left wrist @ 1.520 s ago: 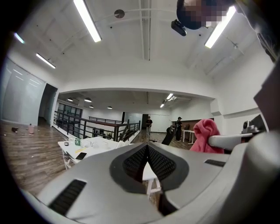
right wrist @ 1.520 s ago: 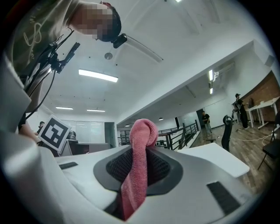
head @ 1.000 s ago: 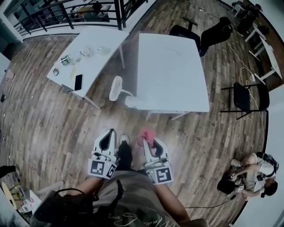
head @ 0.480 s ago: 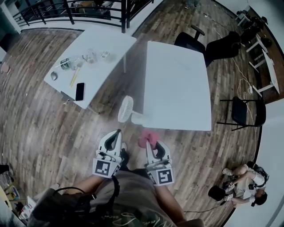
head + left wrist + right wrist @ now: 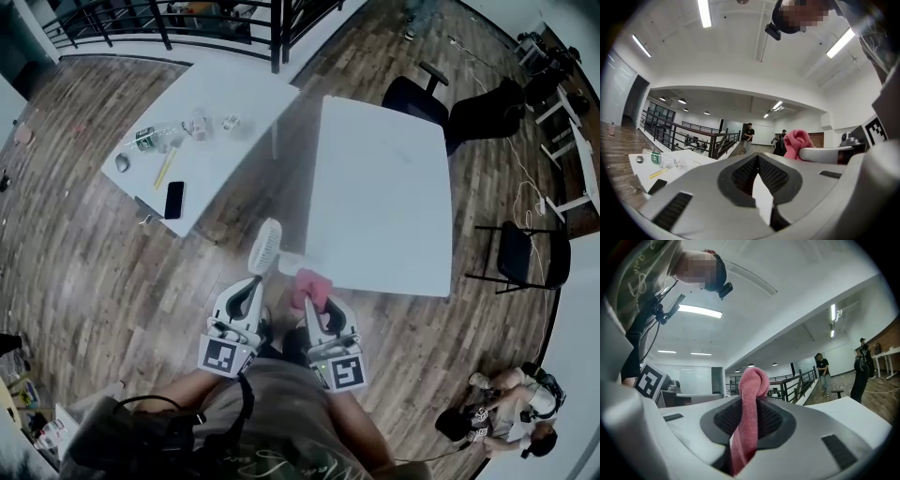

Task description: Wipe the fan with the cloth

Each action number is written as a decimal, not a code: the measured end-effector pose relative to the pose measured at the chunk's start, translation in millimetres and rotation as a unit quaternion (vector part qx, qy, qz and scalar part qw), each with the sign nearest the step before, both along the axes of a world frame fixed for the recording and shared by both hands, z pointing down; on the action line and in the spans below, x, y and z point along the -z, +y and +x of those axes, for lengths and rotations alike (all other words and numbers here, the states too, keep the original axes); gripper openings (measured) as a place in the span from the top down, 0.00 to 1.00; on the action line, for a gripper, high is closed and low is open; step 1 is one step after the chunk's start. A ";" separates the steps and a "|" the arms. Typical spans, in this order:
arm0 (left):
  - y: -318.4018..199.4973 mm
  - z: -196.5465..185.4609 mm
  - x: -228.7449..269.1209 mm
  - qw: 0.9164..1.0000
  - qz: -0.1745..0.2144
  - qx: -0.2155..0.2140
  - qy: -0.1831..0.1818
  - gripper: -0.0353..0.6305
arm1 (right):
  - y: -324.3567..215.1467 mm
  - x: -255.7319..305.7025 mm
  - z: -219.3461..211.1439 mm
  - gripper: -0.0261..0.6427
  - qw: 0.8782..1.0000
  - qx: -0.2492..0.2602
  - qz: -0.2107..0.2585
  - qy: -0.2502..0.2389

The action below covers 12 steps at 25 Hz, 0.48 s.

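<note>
- Pink cloth (image 5: pixel 749 408) is pinched between the jaws of our right hand-held gripper (image 5: pixel 311 300), and its folded end stands out in front.
- Our left hand-held gripper (image 5: pixel 250 287) has its jaws closed together on nothing.
- The white fan (image 5: pixel 265 246) stands at the near corner of the white worktop (image 5: pixel 380 187), just ahead of both.
- We should lay the free end of the cloth flat on the fan and press only lightly, because it may tip; the left hand-held gripper could steady it.
</note>
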<state>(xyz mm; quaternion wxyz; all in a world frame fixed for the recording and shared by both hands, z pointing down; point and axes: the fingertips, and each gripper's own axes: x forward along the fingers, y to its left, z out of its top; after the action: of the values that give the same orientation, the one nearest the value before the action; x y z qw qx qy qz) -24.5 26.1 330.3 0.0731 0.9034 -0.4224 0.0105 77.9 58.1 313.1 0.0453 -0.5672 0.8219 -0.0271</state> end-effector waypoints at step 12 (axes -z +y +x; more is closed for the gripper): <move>21.3 66.1 -31.0 0.992 -0.057 -0.117 -0.009 0.65 | -18.5 12.6 15.1 0.85 0.999 0.043 0.020 -0.013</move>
<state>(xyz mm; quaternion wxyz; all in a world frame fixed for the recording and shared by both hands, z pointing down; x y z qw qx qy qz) 41.6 47.4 361.3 0.1188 0.9408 -0.3133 0.0507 93.1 39.7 300.5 0.0659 -0.5298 0.8454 -0.0197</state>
